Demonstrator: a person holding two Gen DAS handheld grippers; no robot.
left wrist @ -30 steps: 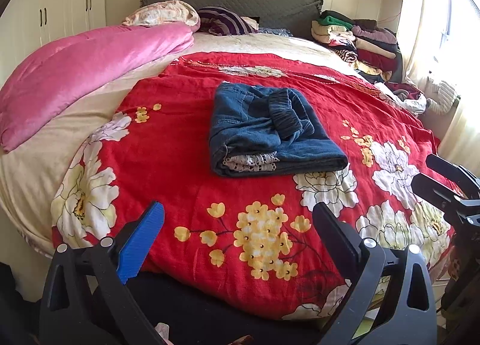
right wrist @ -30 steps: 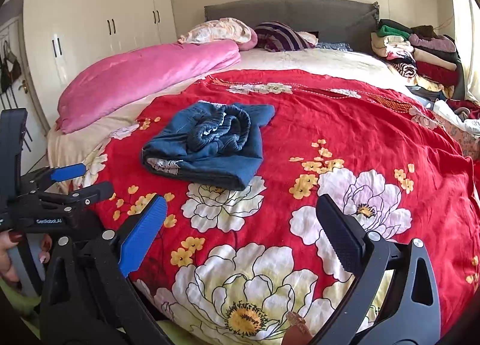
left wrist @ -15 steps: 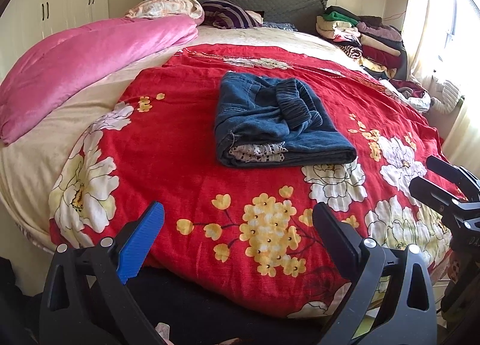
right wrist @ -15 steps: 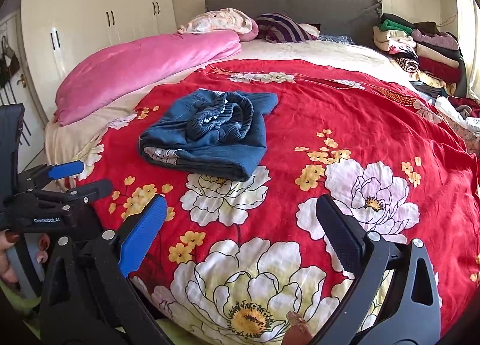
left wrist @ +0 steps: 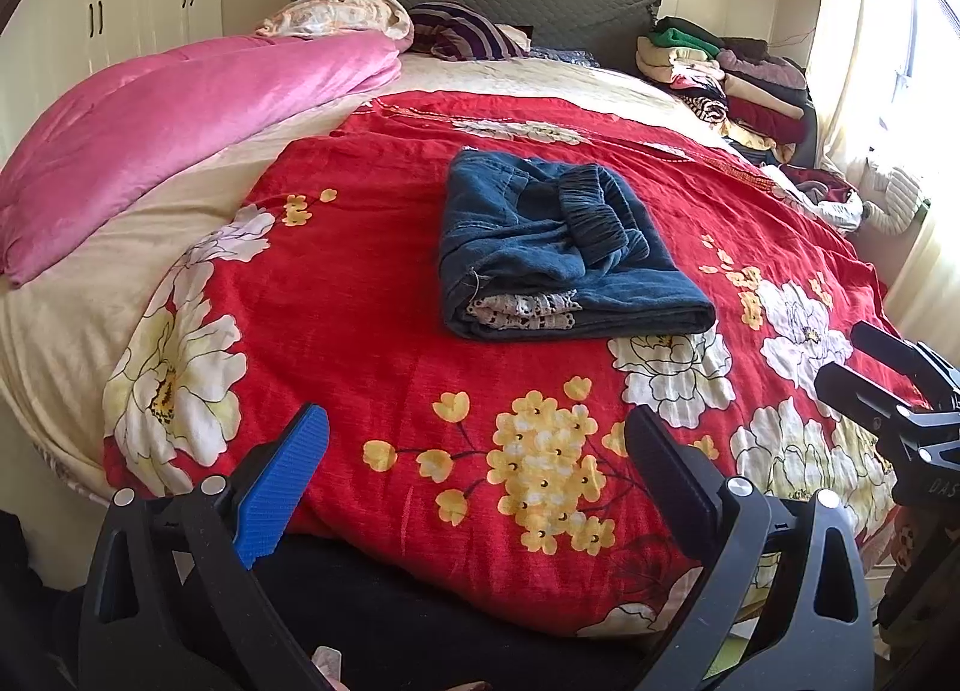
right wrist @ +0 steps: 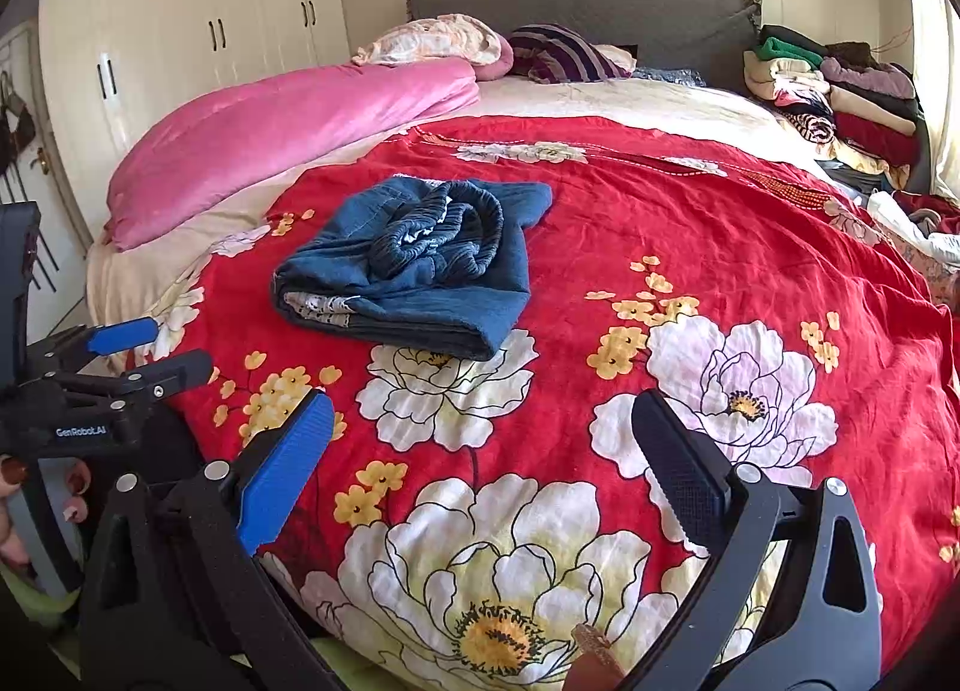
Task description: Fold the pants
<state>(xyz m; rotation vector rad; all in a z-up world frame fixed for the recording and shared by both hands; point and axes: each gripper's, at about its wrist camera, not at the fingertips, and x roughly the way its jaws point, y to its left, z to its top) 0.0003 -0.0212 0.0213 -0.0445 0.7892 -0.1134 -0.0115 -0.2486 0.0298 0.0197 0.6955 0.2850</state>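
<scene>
The left tool (left wrist: 474, 457) is held low at the foot of the bed, its blue-padded and black fingers spread wide apart with nothing between them; the right tool (right wrist: 480, 445) is held the same way, fingers apart and empty. Each tool is also seen from the other's camera, off to the side and well clear of the garment. The folded denim pants (left wrist: 558, 253) are seen lying on the red floral bedspread (left wrist: 360, 295) near the middle of the bed, well apart from both tools. A compact rectangle has been formed, with the elastic waistband (right wrist: 444, 238) bunched on top and a strip of white lace trim (left wrist: 522, 310) showing at the near folded edge. The folding is judged to be essentially finished.

The main risk is judged to lie in any further handling: if the bundle is nudged or pinched by only its top layer, the loosely piled waistband could be pulled off and the stacked layers slid open. The soft, uneven bedspread could also be dragged along with the denim and the fold skewed. A pink quilt (left wrist: 180, 108) along the bed's left side and a pile of folded clothes (right wrist: 840, 96) by the headboard are kept well away from the pants
</scene>
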